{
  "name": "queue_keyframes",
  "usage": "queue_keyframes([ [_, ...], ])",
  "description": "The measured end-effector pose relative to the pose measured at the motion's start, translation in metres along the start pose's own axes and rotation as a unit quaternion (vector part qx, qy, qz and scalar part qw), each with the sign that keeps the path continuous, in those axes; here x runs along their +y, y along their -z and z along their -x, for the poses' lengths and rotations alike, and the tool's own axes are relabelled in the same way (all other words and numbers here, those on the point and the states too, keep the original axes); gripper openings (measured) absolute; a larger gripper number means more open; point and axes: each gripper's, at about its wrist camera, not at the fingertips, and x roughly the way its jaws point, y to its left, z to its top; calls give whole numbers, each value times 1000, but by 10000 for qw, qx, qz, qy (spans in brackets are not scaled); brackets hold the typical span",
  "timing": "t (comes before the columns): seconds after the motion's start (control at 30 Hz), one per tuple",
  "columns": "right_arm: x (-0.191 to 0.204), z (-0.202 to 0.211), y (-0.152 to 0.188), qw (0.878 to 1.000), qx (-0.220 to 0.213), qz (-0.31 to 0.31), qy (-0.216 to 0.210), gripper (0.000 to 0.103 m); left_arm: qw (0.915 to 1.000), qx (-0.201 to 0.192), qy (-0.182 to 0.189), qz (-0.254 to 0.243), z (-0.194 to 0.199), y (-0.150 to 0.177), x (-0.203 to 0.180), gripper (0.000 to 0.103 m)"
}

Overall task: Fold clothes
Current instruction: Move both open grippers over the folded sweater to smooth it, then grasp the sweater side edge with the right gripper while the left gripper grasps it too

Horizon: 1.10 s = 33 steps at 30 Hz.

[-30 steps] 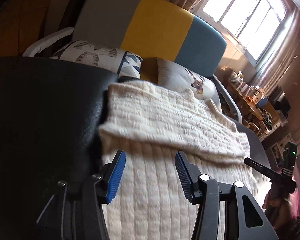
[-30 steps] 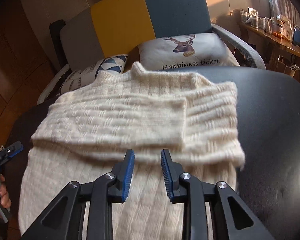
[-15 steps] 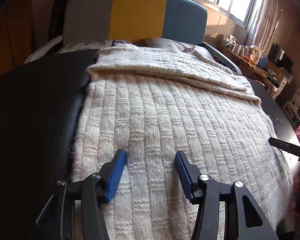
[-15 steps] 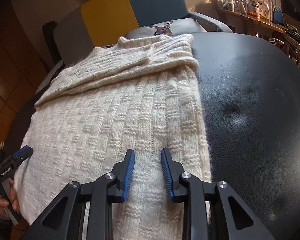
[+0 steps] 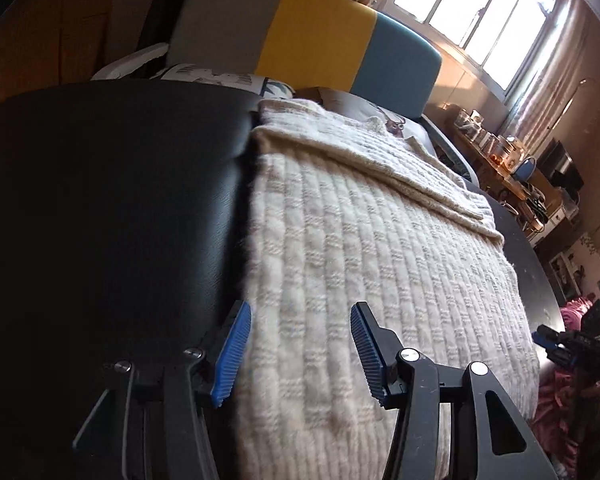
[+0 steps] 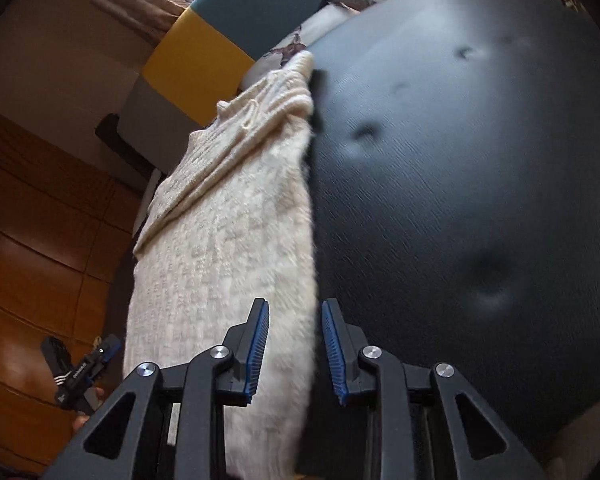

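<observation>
A cream knitted sweater (image 5: 364,248) lies flat on a round black leather surface (image 5: 112,208), its sleeves folded across the far end. My left gripper (image 5: 300,348) is open, low at the sweater's near left corner, with the hem's left edge between its fingers. My right gripper (image 6: 294,350) is open too, straddling the near right edge of the sweater (image 6: 228,256). The left gripper (image 6: 80,372) shows far left in the right wrist view. The right gripper (image 5: 556,344) shows far right in the left wrist view.
Behind the black surface (image 6: 480,200) stands a sofa with a grey, yellow and teal back (image 5: 316,44) and printed cushions (image 5: 220,78). A cluttered wooden shelf (image 5: 512,160) runs under the window at right. Wooden panelling (image 6: 40,240) lies to the left.
Both grippers have pulled back from the sweater's middle and dropped low to its near hem corners, left to the left edge, right to the right edge. Both stay open.
</observation>
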Motion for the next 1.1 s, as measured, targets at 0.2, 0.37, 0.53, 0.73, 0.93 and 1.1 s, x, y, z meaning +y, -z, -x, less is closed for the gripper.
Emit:
queue_keyframes([
  [0.2, -20, 11, 33, 9948, 258, -400, -897, 28, 9967, 288, 355, 667, 15, 32, 39, 54],
  [0.37, -9, -15, 36, 9853, 708, -471, -1480, 27, 9939, 403, 665, 786, 18, 38, 43, 62],
  [0.53, -2, -21, 33, 9851, 848, -417, -1434, 27, 9961, 443, 705, 297, 10, 33, 27, 64],
  [0.73, 4, -21, 33, 9865, 837, -347, -1365, 27, 9967, 648, 484, -105, -11, 33, 10, 64],
  [0.93, 9, -22, 35, 9870, 826, -251, -1354, 27, 9965, 736, 316, 252, -9, 30, 17, 44],
  [1.1, 13, -26, 31, 9880, 929, -254, -1208, 15, 9948, 968, 89, 307, -11, 21, 17, 34],
])
